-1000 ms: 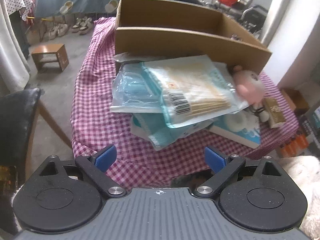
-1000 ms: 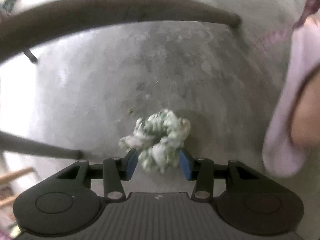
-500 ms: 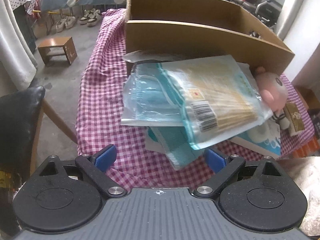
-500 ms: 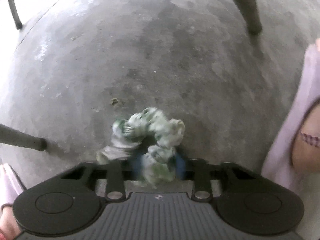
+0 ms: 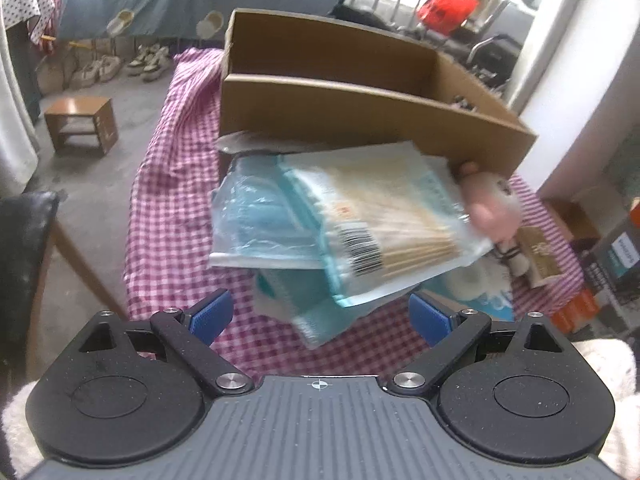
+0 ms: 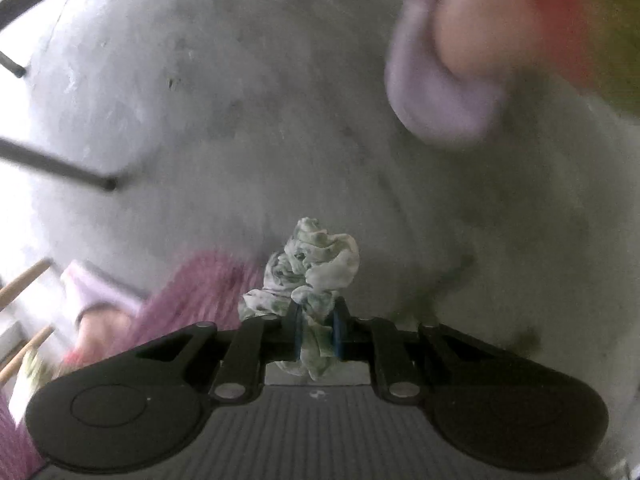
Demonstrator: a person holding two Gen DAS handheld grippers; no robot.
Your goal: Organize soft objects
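Observation:
My right gripper (image 6: 317,330) is shut on a white-and-green crumpled scrunchie (image 6: 316,268) and holds it above the grey concrete floor. My left gripper (image 5: 320,314) is open and empty, hovering at the near edge of a table with a pink checked cloth (image 5: 172,216). On the table lie a pile of plastic packets (image 5: 340,224), a pink plush toy (image 5: 492,208) at the right, and behind them a brown cardboard box (image 5: 360,116) with two compartments.
A small brown box (image 5: 542,256) and a white-and-blue pack (image 5: 476,284) lie at the table's right. A black chair (image 5: 24,264) stands left, a wooden stool (image 5: 80,124) beyond it. In the right wrist view, a person's blurred foot in a lilac slipper (image 6: 440,96) and chair legs (image 6: 60,168).
My right gripper closed on the scrunchie and lifted it off the floor. The left gripper's view shifted slightly over the table; it stays open.

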